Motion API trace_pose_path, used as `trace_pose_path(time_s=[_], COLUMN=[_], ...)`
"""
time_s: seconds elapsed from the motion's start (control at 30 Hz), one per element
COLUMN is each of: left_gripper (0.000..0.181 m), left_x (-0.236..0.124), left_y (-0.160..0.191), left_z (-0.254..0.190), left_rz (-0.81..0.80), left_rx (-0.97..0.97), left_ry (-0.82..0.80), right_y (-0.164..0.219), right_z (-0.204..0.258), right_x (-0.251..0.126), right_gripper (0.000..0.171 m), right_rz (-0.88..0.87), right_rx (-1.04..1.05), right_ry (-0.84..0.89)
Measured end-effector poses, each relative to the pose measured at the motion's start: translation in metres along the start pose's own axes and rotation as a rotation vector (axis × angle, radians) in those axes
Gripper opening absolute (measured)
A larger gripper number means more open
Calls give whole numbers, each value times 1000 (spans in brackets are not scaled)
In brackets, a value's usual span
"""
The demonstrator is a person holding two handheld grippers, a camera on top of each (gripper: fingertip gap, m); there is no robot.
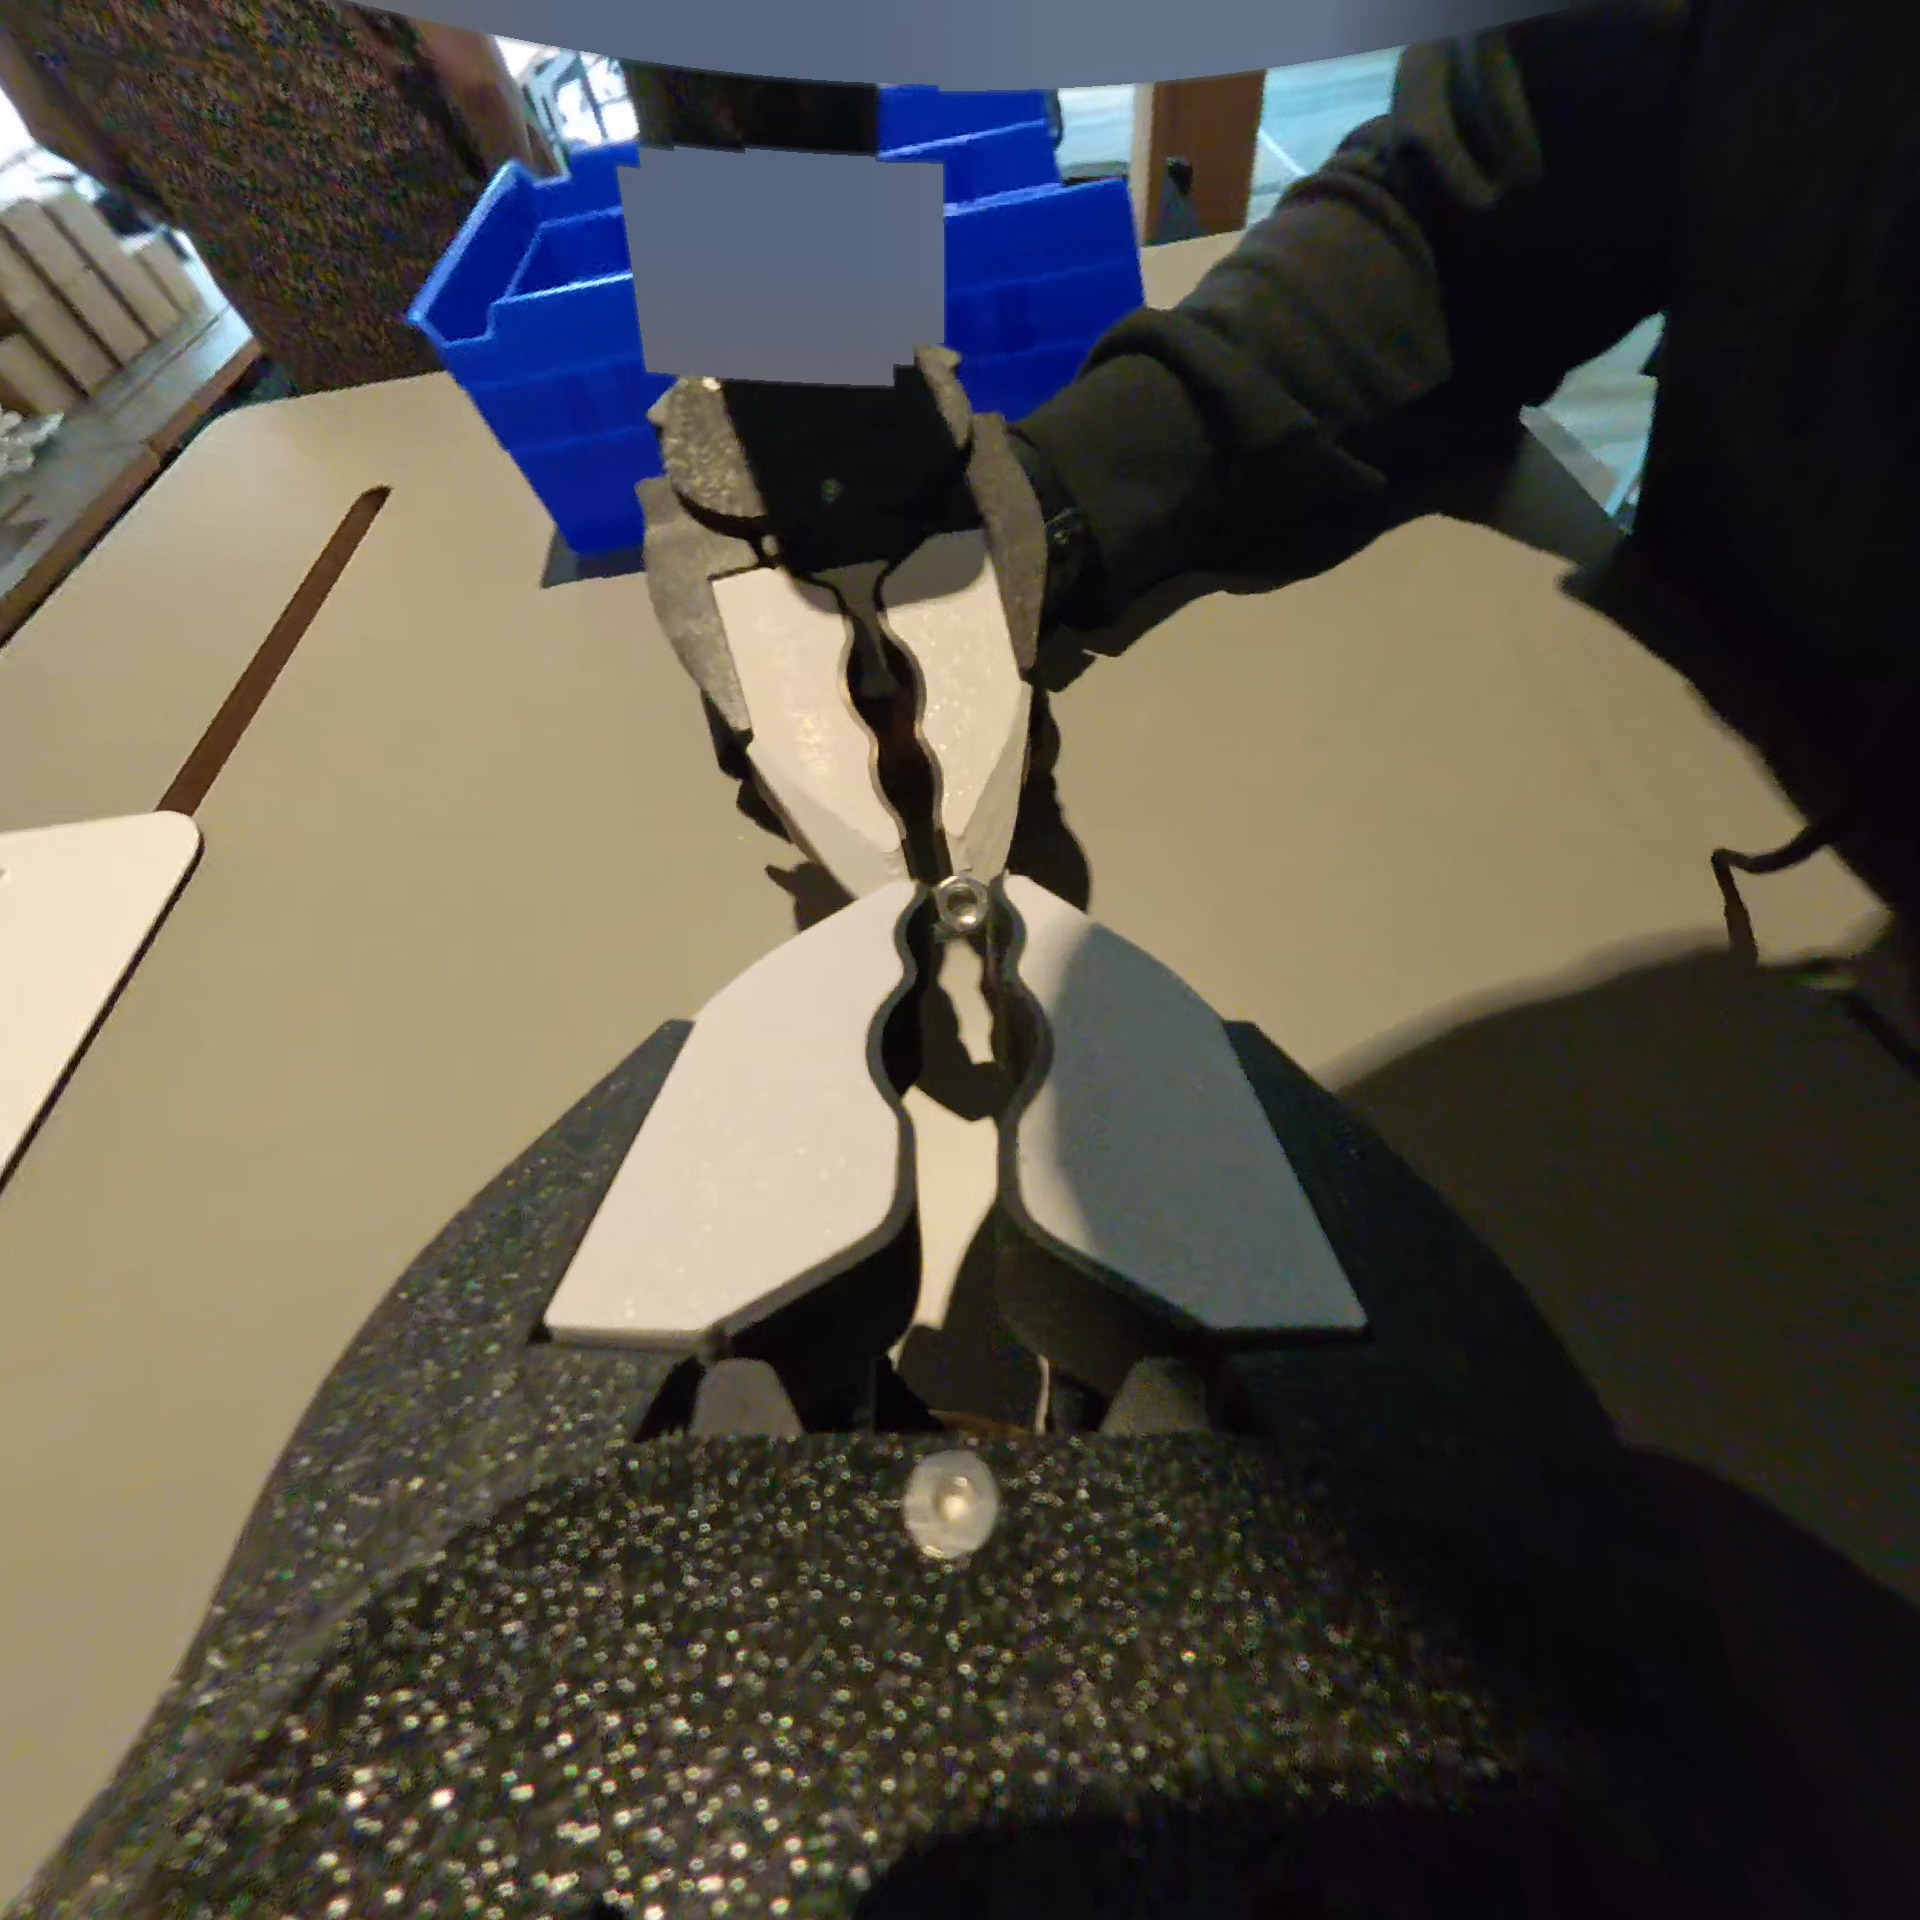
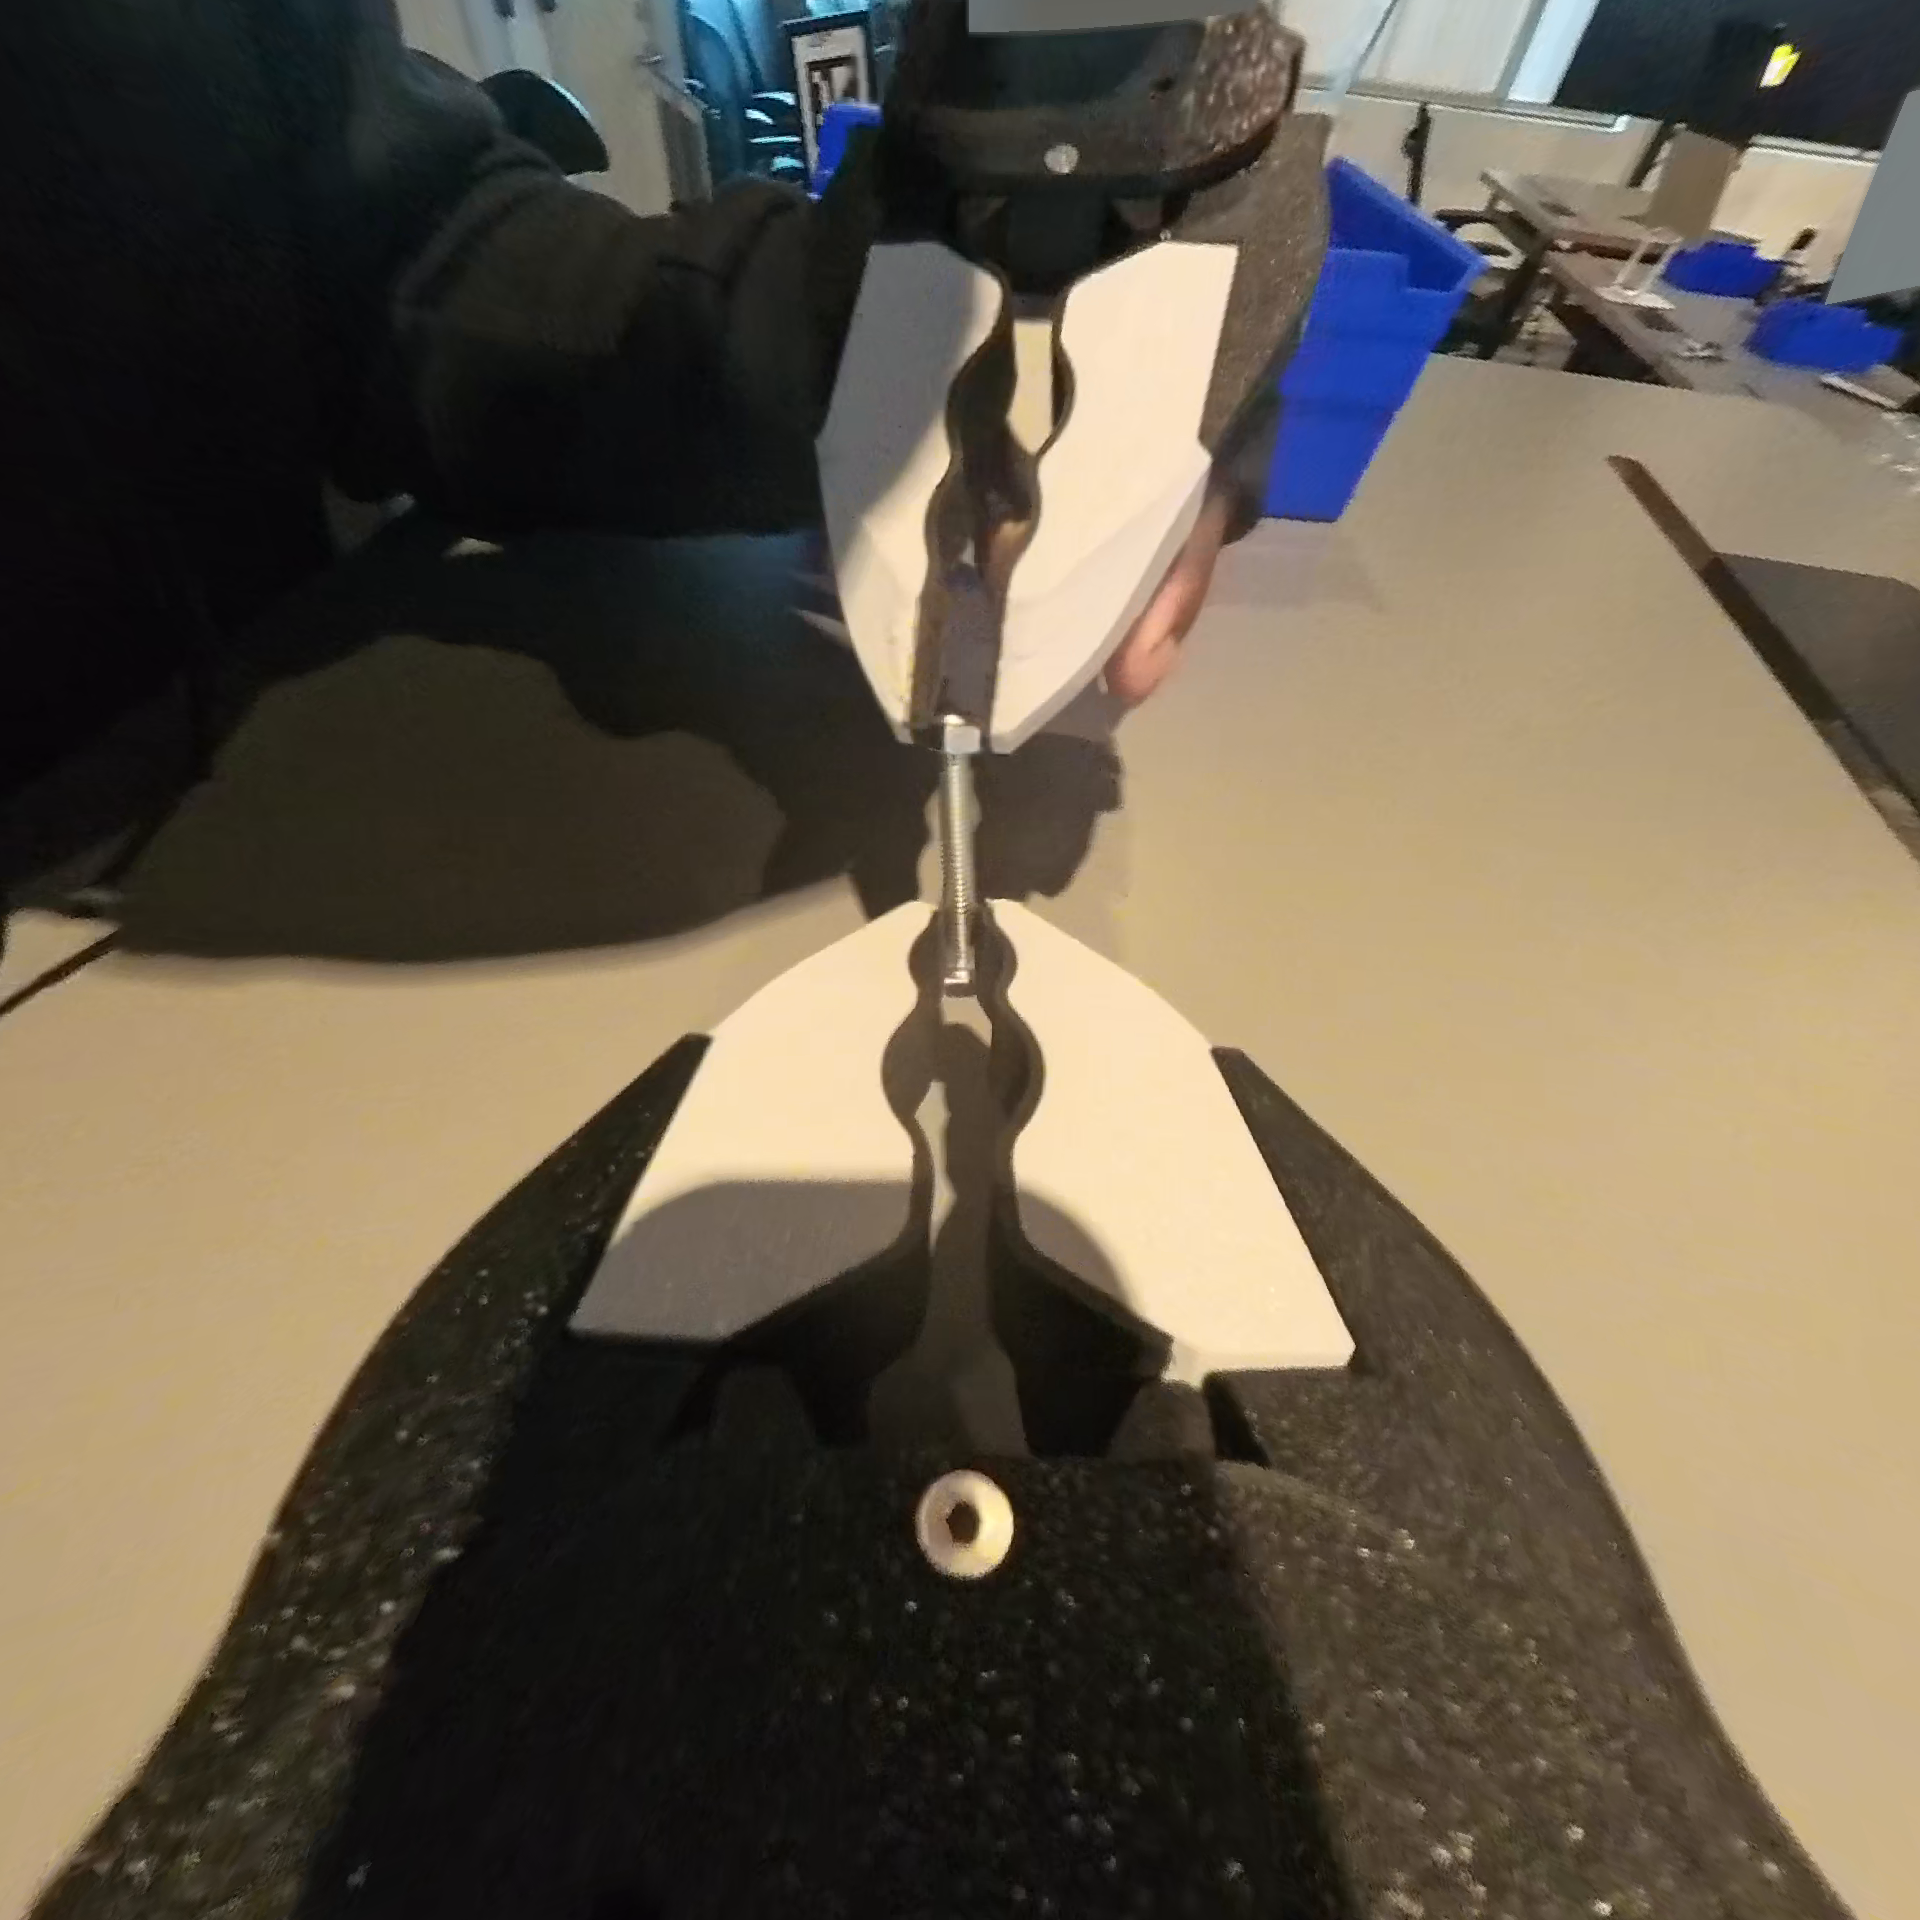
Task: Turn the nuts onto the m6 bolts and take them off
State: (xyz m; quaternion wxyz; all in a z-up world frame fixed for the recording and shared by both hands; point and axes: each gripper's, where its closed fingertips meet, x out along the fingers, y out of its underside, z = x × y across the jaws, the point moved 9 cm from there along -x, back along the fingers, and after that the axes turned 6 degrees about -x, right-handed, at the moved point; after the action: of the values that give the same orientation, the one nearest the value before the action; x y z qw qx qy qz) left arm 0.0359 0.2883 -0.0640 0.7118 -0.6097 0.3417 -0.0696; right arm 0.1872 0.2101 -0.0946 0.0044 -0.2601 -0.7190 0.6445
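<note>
My left gripper (image 1: 956, 920) is shut on a small silver hex nut (image 1: 958, 902), seen end-on at its tips. My right gripper (image 2: 958, 951) is shut on the head end of a silver threaded bolt (image 2: 958, 852). The bolt runs straight ahead to the nut (image 2: 956, 740), which sits on its far end in the left gripper (image 2: 951, 722). The two grippers face each other tip to tip above the beige table (image 2: 1455, 935). In the left wrist view the right gripper (image 1: 954, 868) meets mine, and the bolt is hidden behind the nut.
Blue plastic bins (image 1: 540, 343) stand at the table's far side, also in the right wrist view (image 2: 1361, 343). A dark slot (image 1: 281, 644) cuts the tabletop. A white board (image 1: 83, 935) lies at the left edge. The person's black sleeve (image 1: 1299, 416) reaches in from the right. Only a small space, under 4 cm, lies between the two pairs of fingers.
</note>
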Motion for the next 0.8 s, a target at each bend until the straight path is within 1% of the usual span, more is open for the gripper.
trace_pose_path(time_s=[0.3,0.53,0.8], left_gripper=[9,9,9], left_x=[1,2,-2], left_y=[-4,-10,-18], left_z=[-4,-10,-14], left_rz=[-82,-61,-26], left_rx=[61,89,100], left_ry=[96,146,124], right_y=[-3,-6,-9], right_z=[3,6,7], right_x=[-1,1,3], right_gripper=[5,5,5], right_rz=[-77,-100,-141], right_rx=[34,68,86], right_ry=[-123,-221,-230])
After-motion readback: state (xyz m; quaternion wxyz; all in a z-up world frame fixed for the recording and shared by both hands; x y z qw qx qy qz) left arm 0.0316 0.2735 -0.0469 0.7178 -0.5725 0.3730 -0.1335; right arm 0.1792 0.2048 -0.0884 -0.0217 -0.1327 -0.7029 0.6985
